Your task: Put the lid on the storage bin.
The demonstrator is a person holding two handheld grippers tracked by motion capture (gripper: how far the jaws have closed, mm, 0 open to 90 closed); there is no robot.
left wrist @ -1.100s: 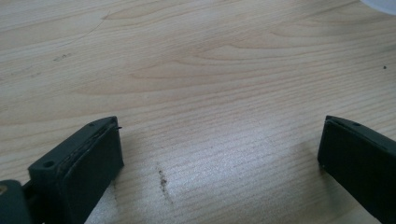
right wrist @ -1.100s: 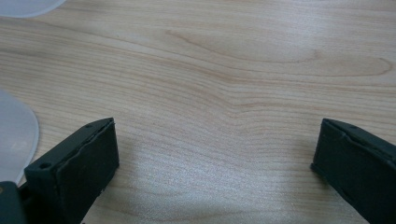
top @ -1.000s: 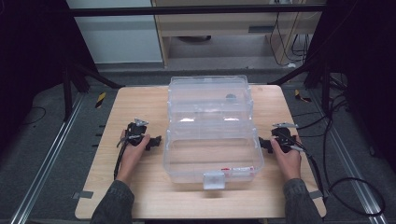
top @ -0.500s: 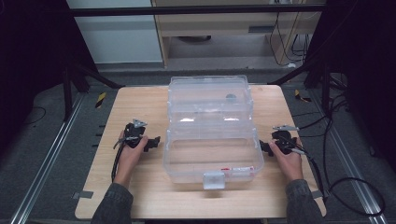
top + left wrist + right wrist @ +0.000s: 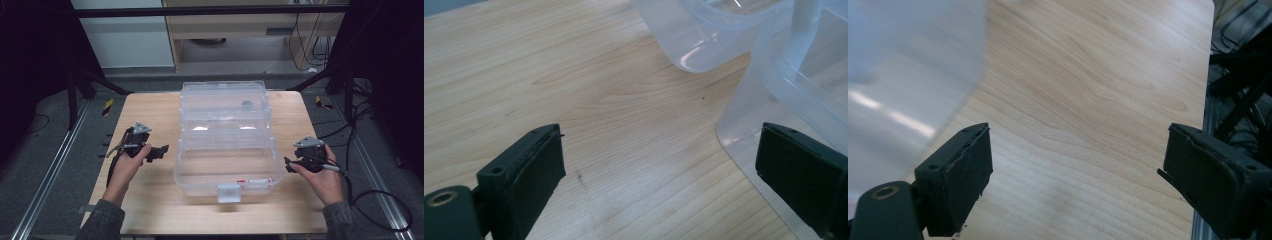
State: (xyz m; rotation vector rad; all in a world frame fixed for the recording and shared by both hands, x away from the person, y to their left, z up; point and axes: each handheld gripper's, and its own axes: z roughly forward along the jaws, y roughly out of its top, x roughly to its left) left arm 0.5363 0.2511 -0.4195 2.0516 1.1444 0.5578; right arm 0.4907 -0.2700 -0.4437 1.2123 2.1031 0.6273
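Observation:
A clear plastic box [image 5: 186,170] lies open in the middle of the wooden table [image 5: 150,107], its lid [image 5: 222,95] folded back on the far side. My left gripper [image 5: 162,150] hovers just left of the box, pointing at its side wall. In the left gripper view the left gripper [image 5: 659,175] is open with only table and the box corner [image 5: 749,120] ahead; its jaws have just been closing slightly. My right gripper [image 5: 287,165] hangs off the box's right side. The right gripper [image 5: 1078,175] is open and holds nothing; its jaws have just been closing. The box wall [image 5: 903,75] is blurred.
A white latch [image 5: 228,192] and a red-marked label [image 5: 252,181] sit on the box's near wall. A small dark round thing [image 5: 246,104] shows in the lid. Cables [image 5: 380,210] trail off the table's right edge. Bare wood lies on either side of the box.
Both hands have lifted their grippers a little. The right gripper has drawn away from the box's right side toward the table's near right; the left has shifted slightly.

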